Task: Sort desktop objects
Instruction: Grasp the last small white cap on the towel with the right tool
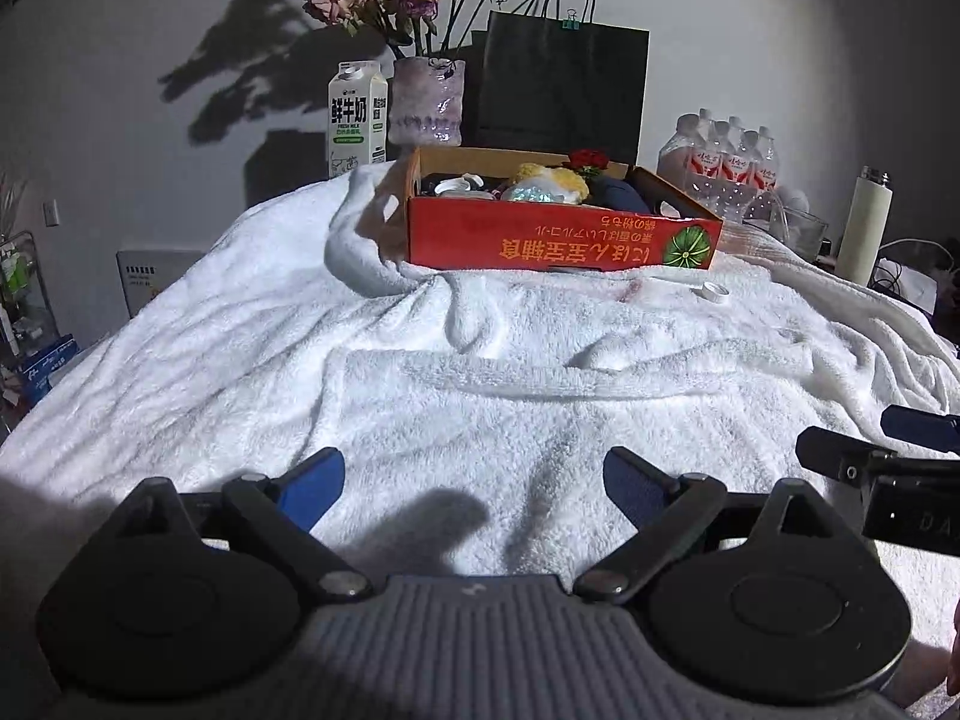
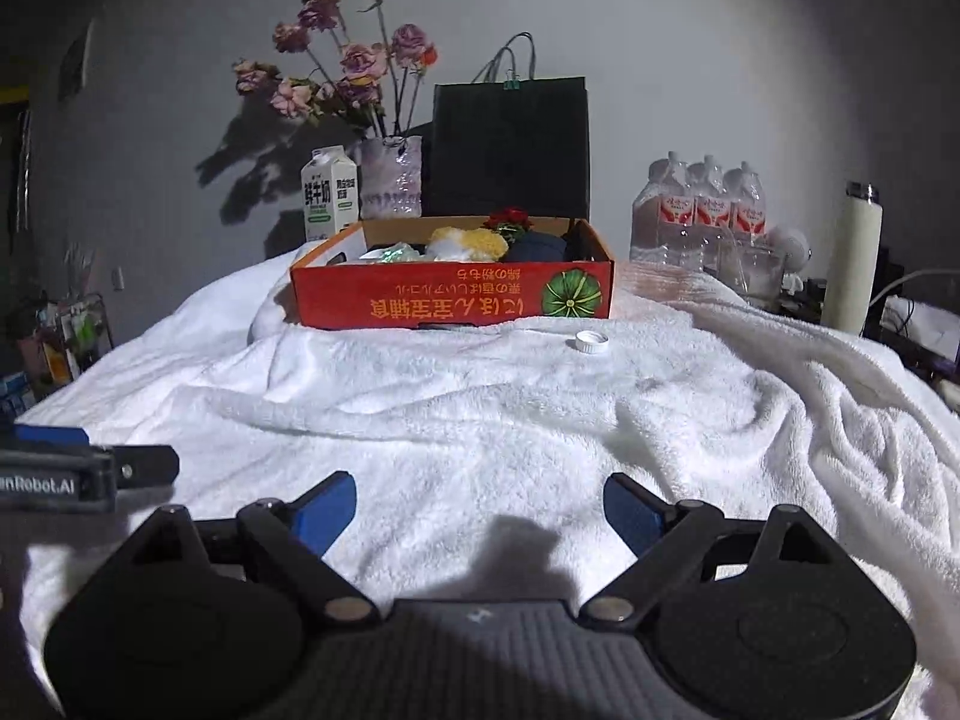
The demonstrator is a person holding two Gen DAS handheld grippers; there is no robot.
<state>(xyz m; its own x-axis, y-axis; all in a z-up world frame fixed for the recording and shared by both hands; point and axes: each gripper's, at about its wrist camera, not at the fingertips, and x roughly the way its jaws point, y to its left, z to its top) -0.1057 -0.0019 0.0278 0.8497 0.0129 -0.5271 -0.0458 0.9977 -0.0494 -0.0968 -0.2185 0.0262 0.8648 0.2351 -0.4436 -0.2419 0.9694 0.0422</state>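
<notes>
A red cardboard box point(image 1: 558, 240) point(image 2: 450, 297) sits at the far side of the white towel point(image 1: 420, 396) point(image 2: 480, 408). It holds a yellow-and-white fluffy thing point(image 1: 555, 179) point(image 2: 468, 243), a red flower point(image 1: 588, 159) point(image 2: 509, 219), a dark blue item and white pieces. A white bottle cap point(image 1: 715, 293) point(image 2: 591, 341) lies on the towel just in front of the box's right end. My left gripper point(image 1: 474, 480) is open and empty, low over the near towel. My right gripper point(image 2: 480, 507) is open and empty, beside it on the right.
Behind the box stand a milk carton point(image 1: 355, 117) point(image 2: 329, 198), a vase of dried roses point(image 1: 427, 99) point(image 2: 390, 177) and a black paper bag point(image 1: 561, 87) point(image 2: 510, 147). A pack of water bottles point(image 1: 723, 159) point(image 2: 699, 210), a glass container point(image 2: 756, 273) and a cream flask point(image 1: 863, 228) point(image 2: 852, 258) stand at right.
</notes>
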